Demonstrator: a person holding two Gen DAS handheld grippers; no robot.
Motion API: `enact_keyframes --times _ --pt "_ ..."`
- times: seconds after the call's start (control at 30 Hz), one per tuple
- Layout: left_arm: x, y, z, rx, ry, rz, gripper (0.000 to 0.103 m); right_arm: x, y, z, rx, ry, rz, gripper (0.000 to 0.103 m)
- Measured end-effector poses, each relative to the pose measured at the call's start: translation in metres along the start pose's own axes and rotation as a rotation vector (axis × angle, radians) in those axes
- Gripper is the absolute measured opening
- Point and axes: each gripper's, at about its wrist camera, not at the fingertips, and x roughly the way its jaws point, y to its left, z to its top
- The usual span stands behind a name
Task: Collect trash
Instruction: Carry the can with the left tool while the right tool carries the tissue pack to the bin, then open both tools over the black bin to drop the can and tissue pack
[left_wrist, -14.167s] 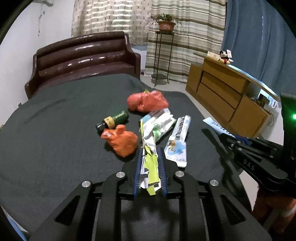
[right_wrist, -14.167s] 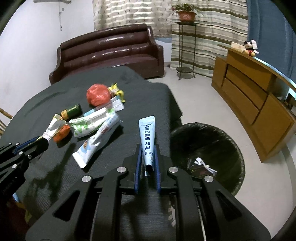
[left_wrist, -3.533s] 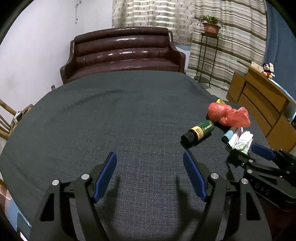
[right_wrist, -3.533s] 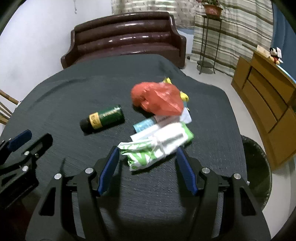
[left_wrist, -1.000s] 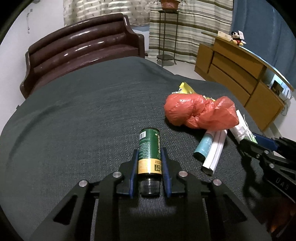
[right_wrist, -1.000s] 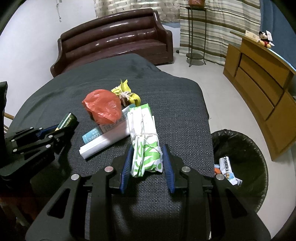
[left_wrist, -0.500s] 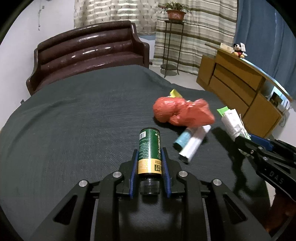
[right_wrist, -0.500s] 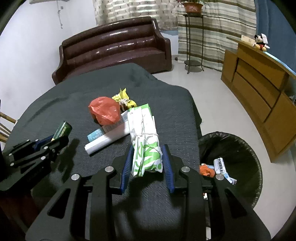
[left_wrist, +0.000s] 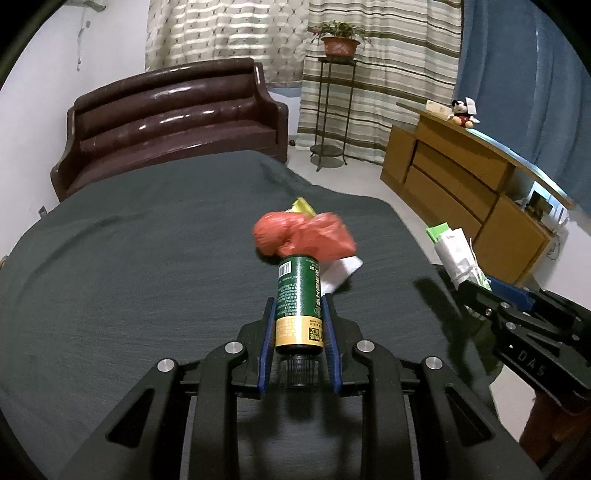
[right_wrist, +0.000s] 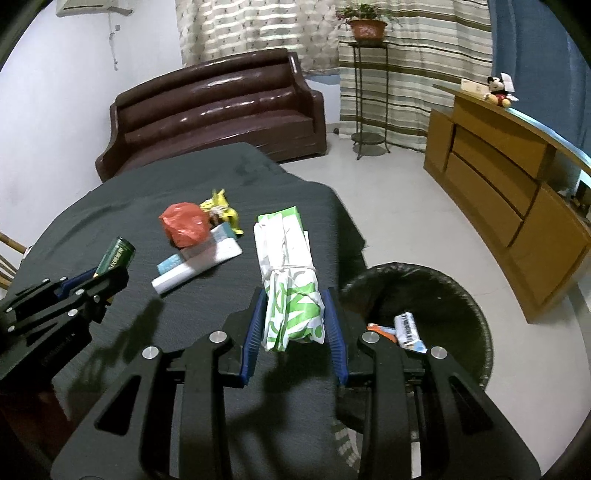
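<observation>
Currently: green bottle (left_wrist: 298, 295) clamped between pads of left claw (left_wrist: 298, 325), cap toward camera, lifted above dark-cloth bench (left_wrist: 129, 266). Green-white wrapper bundle (right_wrist: 290, 280) gripped in right claw (right_wrist: 293, 325), held near bench edge, beside black trash bin (right_wrist: 465, 295) on floor. Bin holds some wrappers. Red plastic bag (right_wrist: 184, 223), yellow wrapper (right_wrist: 221, 206), white tube (right_wrist: 197, 264) lying on bench.
</observation>
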Motion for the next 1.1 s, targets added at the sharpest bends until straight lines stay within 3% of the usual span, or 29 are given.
enact_keyframes --times 0.53,1.1 --pt "0.008 -0.072 0.005 0.081 -0.013 -0.065 0.025 -0.021 -0.075 -0.007 0.071 -0.04 -0.105 0.031" --pt "0.03 -0.142 0.011 0.187 -0.014 -0.138 0.025 -0.02 -0.124 -0.015 0.146 -0.036 -0.17 0.031"
